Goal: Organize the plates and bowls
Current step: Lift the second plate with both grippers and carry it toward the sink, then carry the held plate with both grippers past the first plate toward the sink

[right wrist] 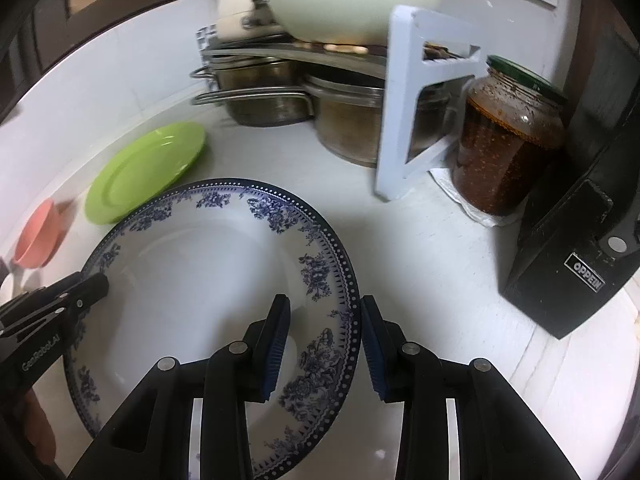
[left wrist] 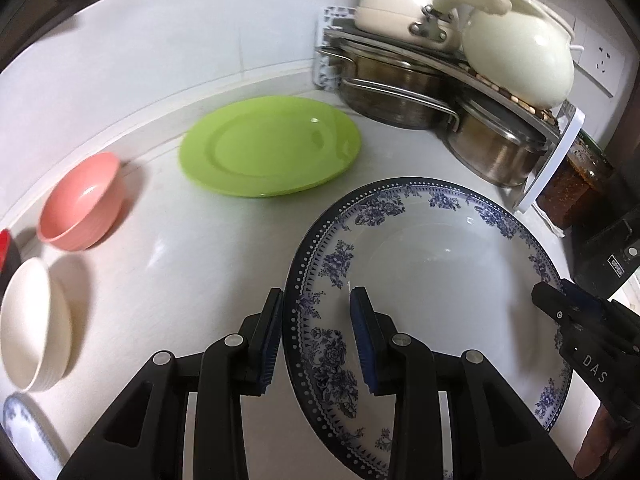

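Left wrist view: my left gripper [left wrist: 316, 336] and right gripper [right wrist: 325, 344] jaws each clench opposite rims of the blue plate [left wrist: 440, 264], sharing its weight above the desk [left wrist: 180, 272].

Both wrist cameras are looking steeply down along their fingers, close over the tabletop [left wrist: 168, 264], from opposite sides, sharing the blue-patterned plate [left wrist: 440, 264] and green plate [right wrist: 144, 172].
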`<state>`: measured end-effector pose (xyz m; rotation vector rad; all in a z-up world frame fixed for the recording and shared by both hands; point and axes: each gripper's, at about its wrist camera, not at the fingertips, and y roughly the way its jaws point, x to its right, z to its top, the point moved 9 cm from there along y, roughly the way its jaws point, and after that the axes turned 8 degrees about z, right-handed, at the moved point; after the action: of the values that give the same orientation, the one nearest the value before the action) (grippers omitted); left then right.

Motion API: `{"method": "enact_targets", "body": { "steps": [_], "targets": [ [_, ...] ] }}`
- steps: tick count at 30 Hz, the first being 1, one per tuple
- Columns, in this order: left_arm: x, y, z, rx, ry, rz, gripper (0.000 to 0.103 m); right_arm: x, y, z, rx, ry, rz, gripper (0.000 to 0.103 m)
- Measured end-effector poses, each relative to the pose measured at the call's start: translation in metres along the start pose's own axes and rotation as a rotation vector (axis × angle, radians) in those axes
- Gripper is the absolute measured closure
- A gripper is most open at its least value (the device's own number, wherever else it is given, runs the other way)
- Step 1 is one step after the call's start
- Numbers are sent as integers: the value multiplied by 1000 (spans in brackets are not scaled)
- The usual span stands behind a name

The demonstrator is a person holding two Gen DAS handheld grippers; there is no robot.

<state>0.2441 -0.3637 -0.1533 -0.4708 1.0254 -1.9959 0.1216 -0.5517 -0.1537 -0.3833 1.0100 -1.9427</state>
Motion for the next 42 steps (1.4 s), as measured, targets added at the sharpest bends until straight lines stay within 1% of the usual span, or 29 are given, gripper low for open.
{"method": "enact_targets", "body": {
  "steps": [9,14,28,34,42],
  "targets": [
    [-40,-37,-19,30,-64,46,69,-37,-24,-11,8,-65,46,66],
    [-74,-61,-34,56,-117,85,69,-63,-39,-16,15,-109,76,66],
    [-170,-123,-78,107,-270,217,69,-159,-71,-36,41,-253,205,66],
    [-203,-144,-96,122,-327,262,69,-200,-83,-44,57,-314,261,66],
    [-248,-167,-125,119,-406,317,69,-247,-96,-57,68,-385,321,66]
  ]
}}
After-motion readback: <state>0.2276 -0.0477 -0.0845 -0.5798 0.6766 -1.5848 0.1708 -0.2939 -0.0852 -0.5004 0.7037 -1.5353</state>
